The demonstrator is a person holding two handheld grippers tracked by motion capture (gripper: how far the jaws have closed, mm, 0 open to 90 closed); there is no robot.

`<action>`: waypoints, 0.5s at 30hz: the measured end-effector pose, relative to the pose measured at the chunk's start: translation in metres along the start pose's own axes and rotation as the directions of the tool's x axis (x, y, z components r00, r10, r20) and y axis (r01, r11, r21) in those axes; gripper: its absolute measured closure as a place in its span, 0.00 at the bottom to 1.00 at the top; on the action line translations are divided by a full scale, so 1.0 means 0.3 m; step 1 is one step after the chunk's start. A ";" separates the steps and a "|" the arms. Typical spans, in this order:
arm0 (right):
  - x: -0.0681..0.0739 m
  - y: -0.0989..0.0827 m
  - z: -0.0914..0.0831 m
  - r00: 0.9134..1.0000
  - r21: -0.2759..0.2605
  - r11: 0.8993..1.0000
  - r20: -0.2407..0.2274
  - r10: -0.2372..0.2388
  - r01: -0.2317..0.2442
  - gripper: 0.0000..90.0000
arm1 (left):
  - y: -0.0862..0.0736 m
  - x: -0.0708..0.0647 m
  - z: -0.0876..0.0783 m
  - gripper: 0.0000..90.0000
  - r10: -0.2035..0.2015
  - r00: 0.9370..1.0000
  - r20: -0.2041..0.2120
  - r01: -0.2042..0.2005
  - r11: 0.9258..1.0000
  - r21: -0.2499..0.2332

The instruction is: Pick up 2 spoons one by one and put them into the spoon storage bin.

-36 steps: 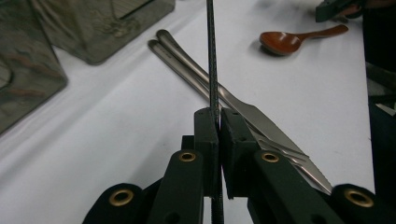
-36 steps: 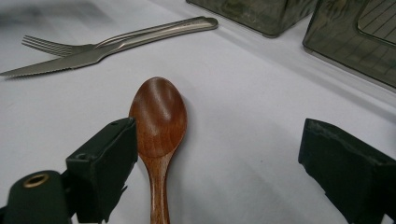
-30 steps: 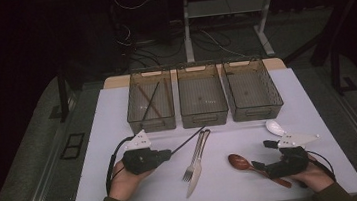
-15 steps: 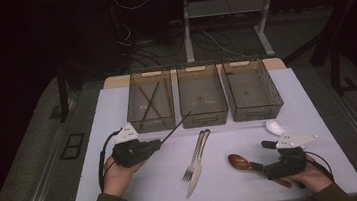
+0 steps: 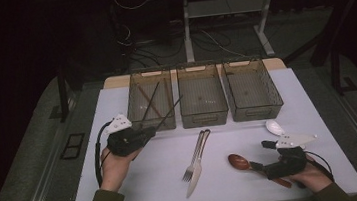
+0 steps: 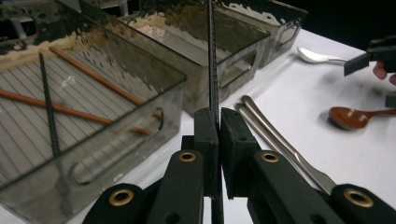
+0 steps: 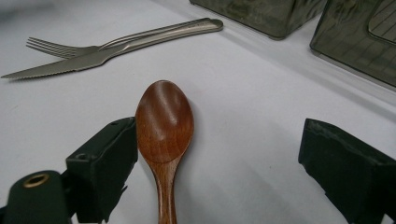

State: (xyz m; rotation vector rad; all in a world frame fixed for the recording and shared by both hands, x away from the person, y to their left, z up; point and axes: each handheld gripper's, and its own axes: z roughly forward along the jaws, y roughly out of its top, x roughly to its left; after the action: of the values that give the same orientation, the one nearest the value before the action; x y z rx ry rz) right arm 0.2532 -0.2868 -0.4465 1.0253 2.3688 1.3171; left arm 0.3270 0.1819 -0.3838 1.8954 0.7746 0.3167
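— Chopstick point(image 6: 212, 60), the black one: where is it?

— Clamped between the jaws of the left gripper point(image 6: 218, 122), lifted off the table point(image 5: 116, 99) and slanting up over the near rim of the left bin point(image 5: 149, 101), which has more chopsticks lying in it.

— And the right gripper point(image 7: 217, 154)?

— Its jaws are spread wide, low on the table. A wooden spoon point(image 7: 164, 122) lies between them, its bowl beside one jaw. A fork point(image 5: 193, 154) and knife point(image 5: 194, 173) lie side by side mid-table.

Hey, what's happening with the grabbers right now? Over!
Left gripper shut on black chopstick, near left bin. Right gripper open around wooden spoon. Fork and knife lie between, not blocking.
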 end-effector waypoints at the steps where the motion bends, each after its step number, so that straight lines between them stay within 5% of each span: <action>1: -0.001 0.000 -0.001 1.000 0.001 1.000 0.000 0.002 -0.002 0.13 | 0.005 0.005 0.002 0.94 -0.002 1.000 -0.002 0.002 1.000 -0.007; 15: -0.007 -0.003 -0.007 1.000 -0.001 1.000 0.005 0.011 -0.011 0.13 | 0.125 0.074 0.031 0.94 -0.010 0.999 -0.045 0.007 0.998 -0.067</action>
State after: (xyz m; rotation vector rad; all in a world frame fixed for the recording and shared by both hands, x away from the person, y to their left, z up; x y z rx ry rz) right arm 0.2532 -0.2899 -0.4462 1.0413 2.3616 1.3183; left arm 0.3628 0.1793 -0.3574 1.8273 0.7930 0.3773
